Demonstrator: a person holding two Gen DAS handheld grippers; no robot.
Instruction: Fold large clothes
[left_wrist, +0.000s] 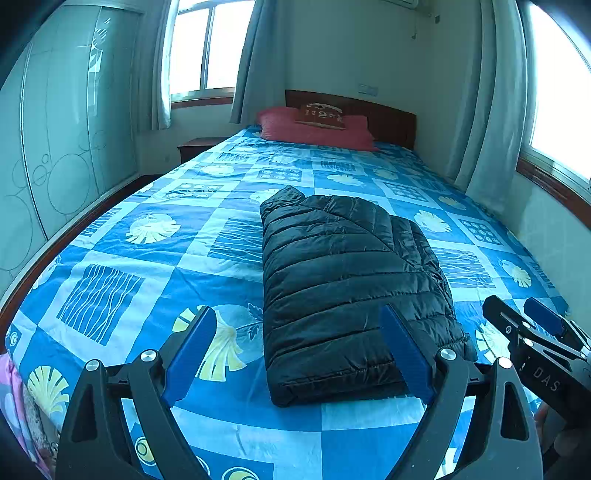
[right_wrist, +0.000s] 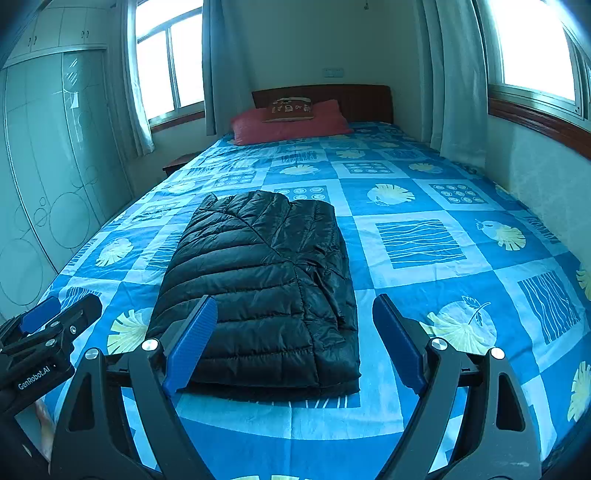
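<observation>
Both spread and empty, left claw (left_wrist: 299, 350) and right claw (right_wrist: 291, 343) hovering at six o'clock of the black puffer jacket (right_wrist: 266, 280) folded mid-bed (right_wrist: 461, 314); best pinched at both near corners evenly, lifted together, doubled toward twelve o'clock.

A black quilted puffer jacket (left_wrist: 347, 291) lies folded into a thick, roughly rectangular bundle on the blue patterned bed (left_wrist: 155, 258), lengthwise toward the headboard. Its stitched, puffed bands run across the top; layered edges show along the near end and right side. Nothing touches it.
</observation>
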